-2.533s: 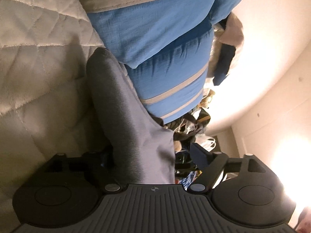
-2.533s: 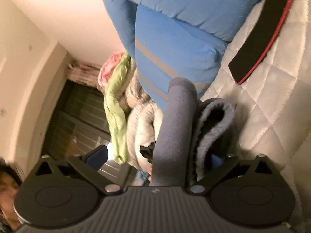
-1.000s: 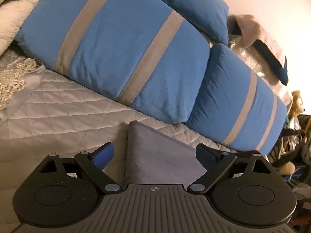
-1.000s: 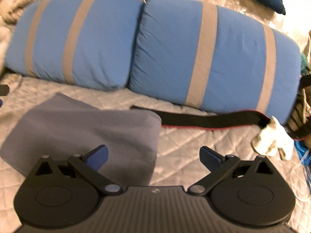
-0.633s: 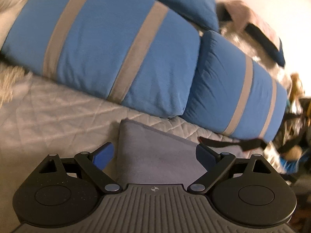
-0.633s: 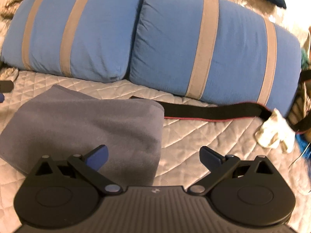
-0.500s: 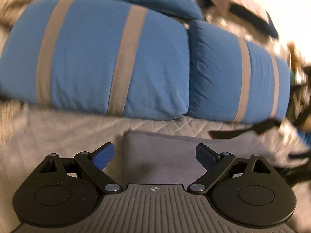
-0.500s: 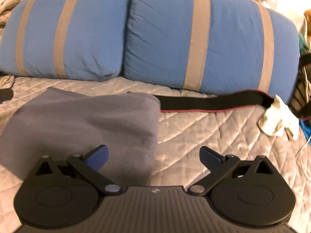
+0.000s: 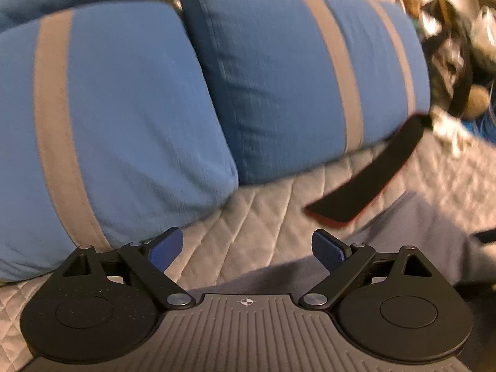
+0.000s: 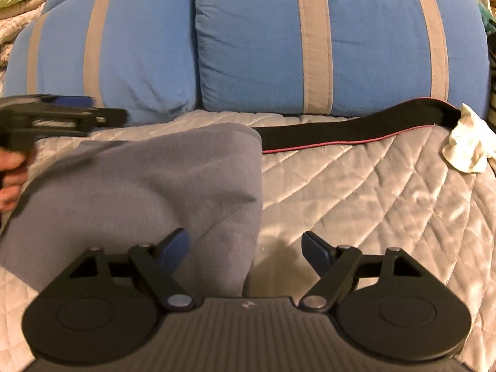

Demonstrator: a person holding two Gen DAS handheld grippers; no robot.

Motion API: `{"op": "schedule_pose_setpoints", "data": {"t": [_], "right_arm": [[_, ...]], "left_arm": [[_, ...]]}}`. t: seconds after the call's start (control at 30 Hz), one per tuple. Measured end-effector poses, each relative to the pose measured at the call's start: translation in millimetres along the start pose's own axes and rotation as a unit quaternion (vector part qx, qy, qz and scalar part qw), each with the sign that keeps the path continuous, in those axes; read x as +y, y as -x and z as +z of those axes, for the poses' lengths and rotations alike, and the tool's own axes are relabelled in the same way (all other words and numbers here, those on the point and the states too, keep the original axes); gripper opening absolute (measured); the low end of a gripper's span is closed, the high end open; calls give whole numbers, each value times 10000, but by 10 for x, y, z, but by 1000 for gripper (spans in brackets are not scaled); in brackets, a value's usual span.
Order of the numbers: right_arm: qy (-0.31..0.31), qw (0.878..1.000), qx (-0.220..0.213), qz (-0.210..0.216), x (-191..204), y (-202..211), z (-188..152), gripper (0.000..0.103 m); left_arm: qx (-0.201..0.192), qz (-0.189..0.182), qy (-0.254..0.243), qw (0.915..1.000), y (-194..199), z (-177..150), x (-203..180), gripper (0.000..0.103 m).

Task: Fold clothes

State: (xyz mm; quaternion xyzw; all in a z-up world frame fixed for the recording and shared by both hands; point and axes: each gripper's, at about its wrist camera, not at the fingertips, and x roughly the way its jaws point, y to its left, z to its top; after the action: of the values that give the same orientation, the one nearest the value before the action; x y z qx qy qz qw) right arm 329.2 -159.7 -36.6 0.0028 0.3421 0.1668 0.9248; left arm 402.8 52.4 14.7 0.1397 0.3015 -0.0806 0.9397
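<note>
The folded grey garment (image 10: 148, 186) lies flat on the quilted bed (image 10: 356, 192), in front of two blue striped pillows (image 10: 310, 40). The right gripper (image 10: 245, 248) hovers over its right edge, jaws apart and just narrowing, pressing on nothing. The left gripper (image 9: 246, 248) is released, tilted down over bare quilt at the garment's far-left corner, a hand (image 10: 11, 173) holding it.

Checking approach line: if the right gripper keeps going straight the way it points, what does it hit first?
Most likely the right edge of the folded grey garment, which lies between the open jaws of the right gripper; just beside it is bare quilted bedspread. Depth is unclear.
</note>
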Motion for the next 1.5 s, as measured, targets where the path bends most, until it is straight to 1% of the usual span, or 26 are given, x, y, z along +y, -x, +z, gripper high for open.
{"op": "schedule_pose_setpoints", "data": {"t": [0.07, 0.1, 0.13, 0.23, 0.3, 0.33, 0.37, 0.4, 0.47, 0.5, 0.6, 0.67, 0.7, 0.73, 0.77, 0.9, 1.0, 1.07, 1.13, 1.23, 1.3, 1.33, 1.37, 1.4, 1.43, 1.5], "right_arm": [[187, 9997, -150, 13, 34, 75, 13, 85], [278, 9991, -317, 63, 49, 127, 35, 85], [363, 9981, -493, 118, 63, 180, 58, 85], [128, 9976, -551, 387, 13, 141, 202, 83], [-287, 9971, -465, 539, -70, 22, 299, 67], [-469, 9961, -382, 641, -113, -42, 317, 63], [-643, 9947, -294, 741, -155, -104, 332, 51], [-817, 9929, -206, 841, -197, -167, 347, 35], [-985, 9899, -64, 1014, -235, -225, 324, 24], [-961, 9902, -82, 1008, -227, -214, 307, 21], [-858, 9916, -165, 950, -199, -162, 261, 16], [-881, 9915, -175, 941, -214, -162, 245, 16], [-883, 9915, -178, 939, -219, -159, 238, 15], [-881, 9915, -182, 936, -224, -155, 232, 15], [-848, 9920, -184, 913, -215, -152, 225, 14], [-773, 9930, -210, 874, -207, -148, 223, 14], [-701, 9938, -201, 845, -195, -136, 228, 13], [-663, 9941, -183, 834, -193, -126, 222, 13], [-652, 9942, -170, 843, -209, -126, 219, 13], [-541, 9949, -185, 832, -196, -112, 232, 15], [-388, 9959, -335, 744, -168, -63, 251, 26], [-276, 9963, -461, 664, -148, -25, 264, 27], [-165, 9964, -587, 584, -129, 13, 276, 33], [-57, 9960, -701, 557, -110, 45, 297, 37], [58, 9951, -775, 609, -81, 67, 328, 37], [313, 9927, -867, 779, -3, 88, 394, 36]], "left_arm": [[104, 6, 23, 9999, -63, -60, 12, 91], [104, -82, 121, 9998, -66, -66, 52, 91], [64, -211, 279, 9994, -48, -68, 102, 91], [-25, -670, 447, 9967, 14, -4, 231, 91], [-33, -1015, 350, 9942, 46, 48, 291, 91], [-2, -1164, 211, 9930, 51, 72, 302, 91], [71, -1304, 10, 9914, 37, 85, 300, 91], [159, -1440, -212, 9892, 16, 93, 292, 91], [330, -1619, -698, 9838, -41, 95, 249, 89], [400, -1736, -945, 9795, -58, 89, 237, 87], [560, -2029, -1078, 9716, -133, 96, 232, 70], [772, -2202, -888, 9683, -208, 102, 255, 24], [813, -2185, -766, 9694, -243, 108, 277, 21], [827, -2129, -637, 9715, -276, 116, 303, 6], [842, -2073, -507, 9733, -310, 124, 329, 3], [795, -1604, -397, 9830, -377, 138, 302, 2], [804, -956, -480, 9910, -430, 110, 285, 0], [731, -910, -173, 9930, -415, 103, 364, 0], [532, -935, 179, 9940, -324, 114, 466, 3], [316, -1053, 598, 9921, -142, 143, 565, 5], [165, -1056, 742, 9915, 30, 141, 562, 22], [47, -997, 777, 9920, 135, 129, 535, 38], [-120, -909, 816, 9924, 236, 94, 503, 50], [-305, -810, 857, 9925, 334, 50, 469, 54], [-421, -689, 901, 9927, 408, -3, 431, 57], [-599, -428, 989, 9924, 535, -115, 354, 57]]}}
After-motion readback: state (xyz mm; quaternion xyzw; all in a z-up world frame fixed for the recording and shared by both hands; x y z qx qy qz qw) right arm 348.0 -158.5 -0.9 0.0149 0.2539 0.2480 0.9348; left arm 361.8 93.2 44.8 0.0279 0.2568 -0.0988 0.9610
